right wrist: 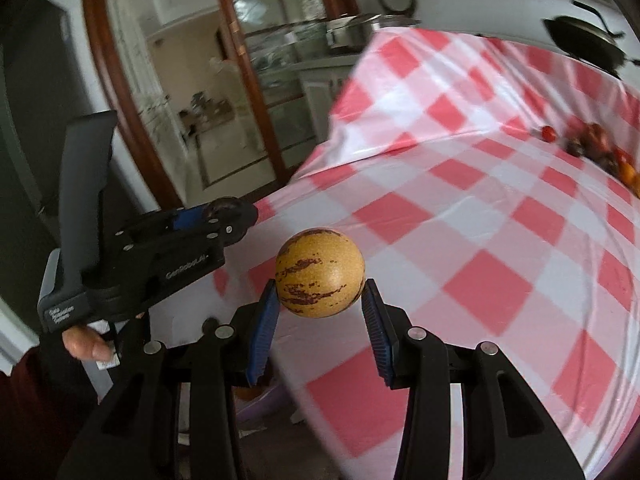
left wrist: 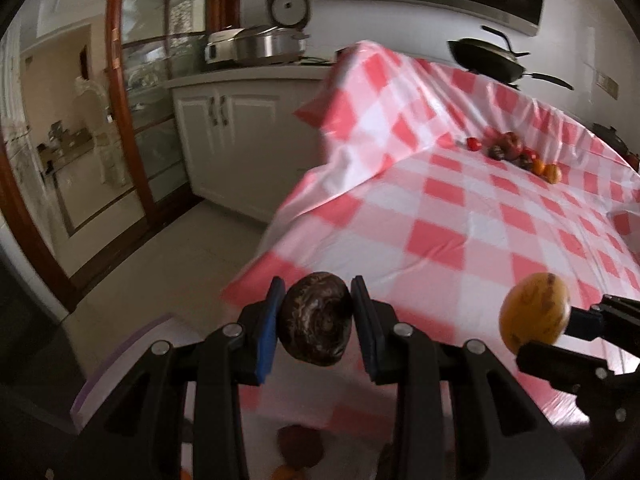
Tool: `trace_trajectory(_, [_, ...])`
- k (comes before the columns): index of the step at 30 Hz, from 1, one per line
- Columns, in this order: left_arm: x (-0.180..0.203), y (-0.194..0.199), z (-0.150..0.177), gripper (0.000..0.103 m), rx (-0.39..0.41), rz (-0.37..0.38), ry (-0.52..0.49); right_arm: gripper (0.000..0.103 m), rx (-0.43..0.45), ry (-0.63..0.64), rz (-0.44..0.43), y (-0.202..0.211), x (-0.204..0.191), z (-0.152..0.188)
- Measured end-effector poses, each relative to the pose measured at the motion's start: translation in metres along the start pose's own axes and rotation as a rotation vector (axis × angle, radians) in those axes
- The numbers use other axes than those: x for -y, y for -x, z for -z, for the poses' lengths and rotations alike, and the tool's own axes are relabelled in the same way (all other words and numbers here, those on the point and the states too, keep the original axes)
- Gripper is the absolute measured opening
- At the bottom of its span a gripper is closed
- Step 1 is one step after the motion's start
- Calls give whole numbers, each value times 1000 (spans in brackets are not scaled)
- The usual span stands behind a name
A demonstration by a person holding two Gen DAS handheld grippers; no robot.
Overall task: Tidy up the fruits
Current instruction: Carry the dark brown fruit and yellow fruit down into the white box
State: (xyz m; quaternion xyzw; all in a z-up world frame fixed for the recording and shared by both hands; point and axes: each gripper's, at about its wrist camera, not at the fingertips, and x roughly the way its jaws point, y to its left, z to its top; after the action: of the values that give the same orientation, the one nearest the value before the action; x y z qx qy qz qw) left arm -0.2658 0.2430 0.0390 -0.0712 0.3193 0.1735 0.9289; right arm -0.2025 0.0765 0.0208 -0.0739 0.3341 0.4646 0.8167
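- Jaws of left gripper (left wrist: 316, 320) clamped on a dark wrinkled fruit (left wrist: 316, 320), blue pads pressed to both flanks, fruit riding out at the tips.
- Jaws of right gripper (right wrist: 320, 292) clamped on a round yellow fruit (right wrist: 320, 278) streaked with purple, gripped low on its sides, most of the ball standing proud of the pads.
- Both loads carried in the air over the near edge of the desk (left wrist: 460, 216) with its pink-checked cloth; neither touching the cloth.
- Grippers side by side: yellow fruit just to the right of the dark one in the left wrist view, left gripper off to the left and slightly ahead in the right wrist view.
- Pile of remaining fruit (left wrist: 516, 152) far up the desk toward the right, well apart from both grippers; nearer the right hand's side.
- Purple-rimmed container (left wrist: 120, 364) below and behind the left jaws, off the desk edge, with a few blurred fruits under the gripper bodies; probably the drop spot, though too blurred and hidden to be sure.
- Dark fruit slightly elongated, long axis roughly up-down between the pads; yellow one near-spherical, no axis to mind.
- Next move likely a lowering back and down rather than a reach forward.
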Motion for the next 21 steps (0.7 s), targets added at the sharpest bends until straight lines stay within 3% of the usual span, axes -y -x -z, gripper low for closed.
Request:
trace_trajectory(8, [-62,4,32,34,-50,-105,78,42,-90,195,-114,-27,-67,13])
trace_trajectory(12, [-91,-5,51,34,-94,-166,110,42,-167,311,-131,-56,-102,26])
trace_trajectory(18, [-133,-46,77,35,-241,-259,129,42,-333,412,-151,-122,-138,48])
trace_trajectory(21, [-150,-72,92,35,-343,-272,127,42,-398,450,-165,-148,-152,58])
